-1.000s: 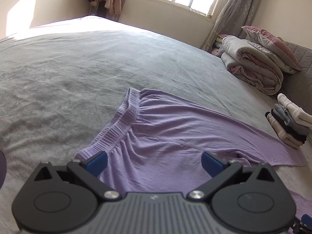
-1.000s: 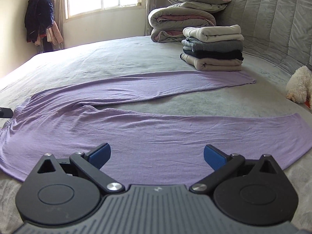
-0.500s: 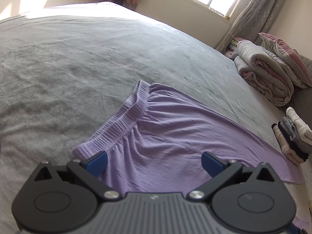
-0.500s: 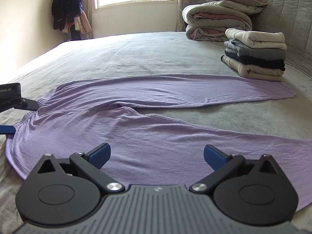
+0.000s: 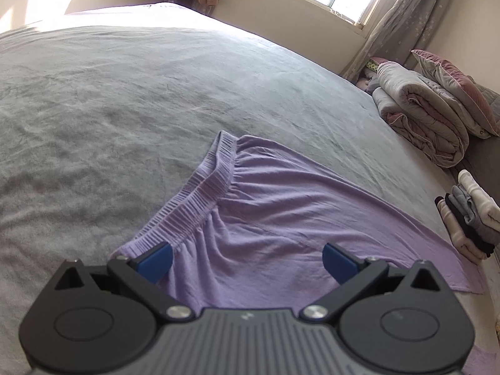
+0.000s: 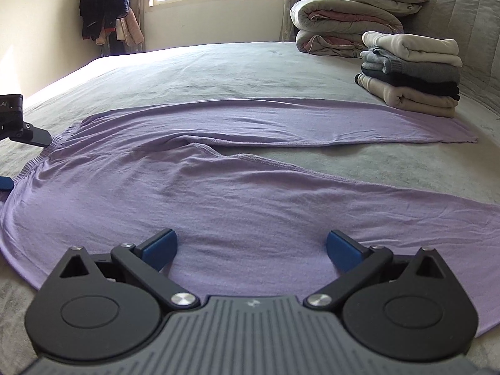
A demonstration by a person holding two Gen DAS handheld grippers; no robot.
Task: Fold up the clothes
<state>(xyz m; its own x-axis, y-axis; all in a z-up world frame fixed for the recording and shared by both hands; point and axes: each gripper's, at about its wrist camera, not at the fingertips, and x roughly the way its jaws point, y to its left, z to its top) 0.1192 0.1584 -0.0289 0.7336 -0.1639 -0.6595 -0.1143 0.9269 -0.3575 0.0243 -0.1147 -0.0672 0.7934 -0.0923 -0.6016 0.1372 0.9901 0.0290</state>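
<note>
Lilac trousers (image 6: 218, 193) lie spread flat on the grey bed, both legs reaching to the right, the far leg (image 6: 297, 122) parted from the near one. Their ribbed waistband (image 5: 200, 200) shows in the left wrist view. My left gripper (image 5: 247, 259) hovers open over the near end of the waistband, nothing between its blue pads. My right gripper (image 6: 250, 247) is open just above the near leg, holding nothing. The left gripper's body (image 6: 15, 122) shows at the left edge of the right wrist view.
A stack of folded clothes (image 6: 412, 72) sits at the far right by the trouser hems, also seen as the stack (image 5: 468, 218). Rolled quilts and a pillow (image 6: 347, 15) lie behind it. Clothes hang in the corner (image 6: 106, 6) beside the window.
The left gripper has tilted down and nearer the waistband. The right gripper has moved left along the near leg toward the seat of the trousers. Both stayed open.
</note>
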